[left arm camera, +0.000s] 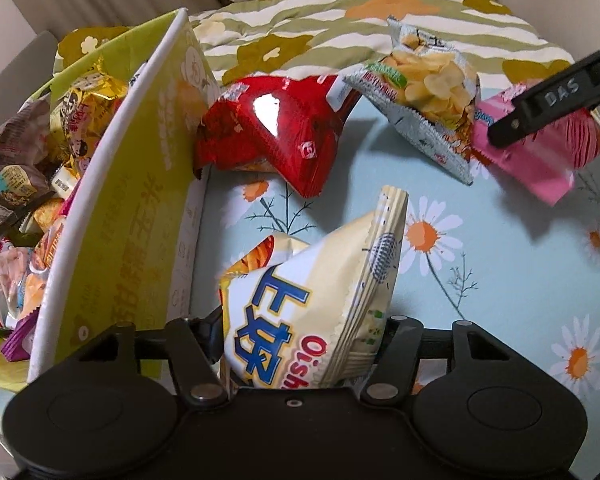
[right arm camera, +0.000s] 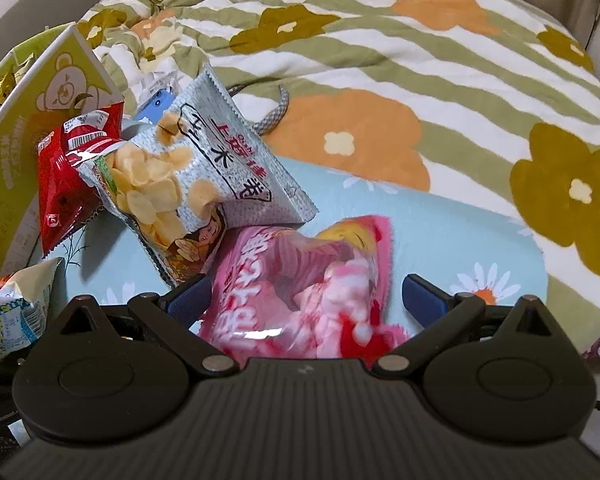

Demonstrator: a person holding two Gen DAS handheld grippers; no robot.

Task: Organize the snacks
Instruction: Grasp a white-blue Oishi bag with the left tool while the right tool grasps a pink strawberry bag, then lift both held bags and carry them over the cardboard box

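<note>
My left gripper point(left arm camera: 296, 332) squeezes the cream snack bag point(left arm camera: 312, 300) beside the green box point(left arm camera: 140, 184) full of snacks. My right gripper point(right arm camera: 304, 296) has its fingers wide apart around the pink bag point(right arm camera: 300, 280) on the flowery sheet point(left arm camera: 500, 260). The red bag point(left arm camera: 276, 128) and the silver chip bag point(right arm camera: 192, 176) lie close behind.

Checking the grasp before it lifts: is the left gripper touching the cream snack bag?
Touching. The left wrist view shows the left gripper with both fingers pressed against the sides of the cream snack bag.
</note>
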